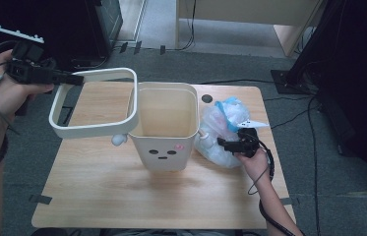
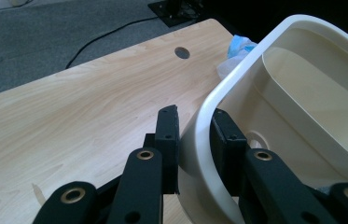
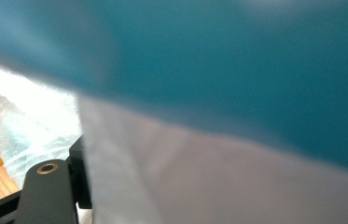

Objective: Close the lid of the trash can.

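Left tongs [image 1: 75, 78] lift a cream plastic rim ring [image 1: 95, 130] beside the cream plastic bin with a small face [image 1: 164, 125].

On the light wooden desk [image 1: 97, 187] the bin stands upright; the ring hangs tilted, touching its left edge, with the left tongs clamped on its far corner. The right tongs [image 1: 223, 144] are closed on the clear plastic bag with blue parts [image 1: 220, 123], which lies just right of the bin.

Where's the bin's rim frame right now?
High view: the rim frame hangs left of the bin, clamped by the left gripper above the table.
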`<state>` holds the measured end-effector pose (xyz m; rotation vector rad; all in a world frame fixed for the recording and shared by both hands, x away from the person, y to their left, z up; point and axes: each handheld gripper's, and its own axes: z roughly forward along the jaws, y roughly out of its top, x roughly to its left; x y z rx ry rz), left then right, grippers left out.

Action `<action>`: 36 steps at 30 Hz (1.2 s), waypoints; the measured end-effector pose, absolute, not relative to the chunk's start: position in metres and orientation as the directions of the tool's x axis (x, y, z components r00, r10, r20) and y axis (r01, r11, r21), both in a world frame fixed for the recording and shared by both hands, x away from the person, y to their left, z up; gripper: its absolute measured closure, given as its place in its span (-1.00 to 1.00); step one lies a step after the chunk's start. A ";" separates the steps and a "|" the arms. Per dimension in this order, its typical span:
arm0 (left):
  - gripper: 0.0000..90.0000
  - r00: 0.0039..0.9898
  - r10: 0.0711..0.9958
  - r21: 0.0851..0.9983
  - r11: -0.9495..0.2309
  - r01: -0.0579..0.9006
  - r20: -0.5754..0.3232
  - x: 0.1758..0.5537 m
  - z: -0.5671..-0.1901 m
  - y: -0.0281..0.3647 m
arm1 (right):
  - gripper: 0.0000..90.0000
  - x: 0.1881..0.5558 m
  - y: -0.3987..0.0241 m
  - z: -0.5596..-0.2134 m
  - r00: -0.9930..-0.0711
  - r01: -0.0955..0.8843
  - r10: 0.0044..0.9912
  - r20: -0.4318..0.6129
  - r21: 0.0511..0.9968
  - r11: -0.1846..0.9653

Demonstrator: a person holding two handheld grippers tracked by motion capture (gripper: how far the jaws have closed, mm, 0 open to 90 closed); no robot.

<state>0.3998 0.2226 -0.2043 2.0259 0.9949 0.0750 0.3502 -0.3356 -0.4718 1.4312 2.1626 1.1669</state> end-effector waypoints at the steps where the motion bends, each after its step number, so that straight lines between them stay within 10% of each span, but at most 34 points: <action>1: 0.67 0.681 0.671 0.717 -0.317 0.621 -0.293 0.400 -0.204 0.221 | -0.41 0.350 -0.336 -0.471 -0.457 0.631 0.870 0.186 0.757 0.170; 36: 0.69 0.737 0.622 0.705 -0.396 0.589 -0.266 0.421 -0.211 0.137 | -0.41 0.349 -0.335 -0.470 -0.465 0.623 0.869 0.170 0.760 0.185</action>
